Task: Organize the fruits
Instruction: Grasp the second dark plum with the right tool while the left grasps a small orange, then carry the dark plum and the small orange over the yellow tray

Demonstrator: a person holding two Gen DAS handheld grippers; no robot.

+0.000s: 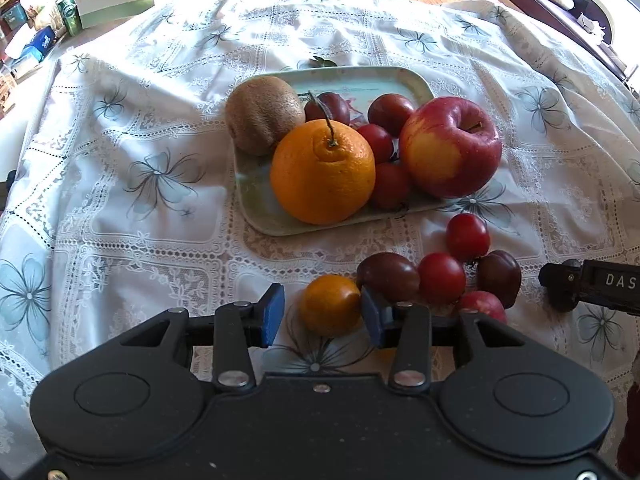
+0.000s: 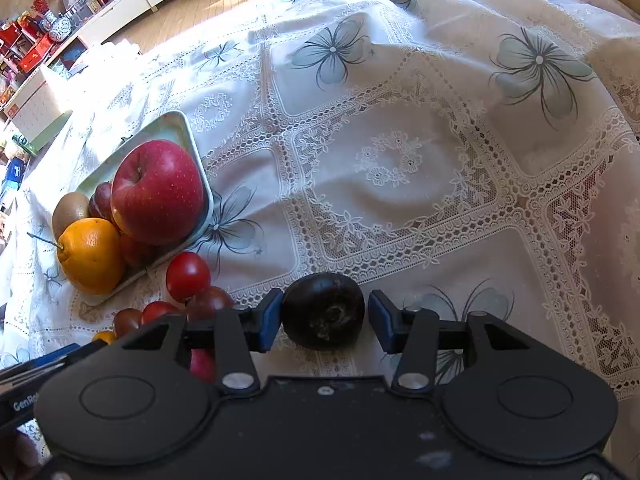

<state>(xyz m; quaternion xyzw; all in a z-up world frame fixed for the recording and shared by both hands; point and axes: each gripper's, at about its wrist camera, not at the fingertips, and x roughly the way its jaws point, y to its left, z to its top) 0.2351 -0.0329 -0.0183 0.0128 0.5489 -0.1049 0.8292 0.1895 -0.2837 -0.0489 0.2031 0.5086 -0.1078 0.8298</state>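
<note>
The left claw (image 1: 322, 314) is spread wide around a small orange fruit (image 1: 330, 304) at lower centre, nothing gripped. The right claw (image 2: 323, 316) is open too, a dark fruit (image 2: 324, 310) sat between its pads. Bigger fruit is piled on the tray (image 1: 260, 200) mid-frame.

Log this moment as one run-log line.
left gripper: open around small orange | right gripper: open around dark fruit | tray: holds apple
</note>
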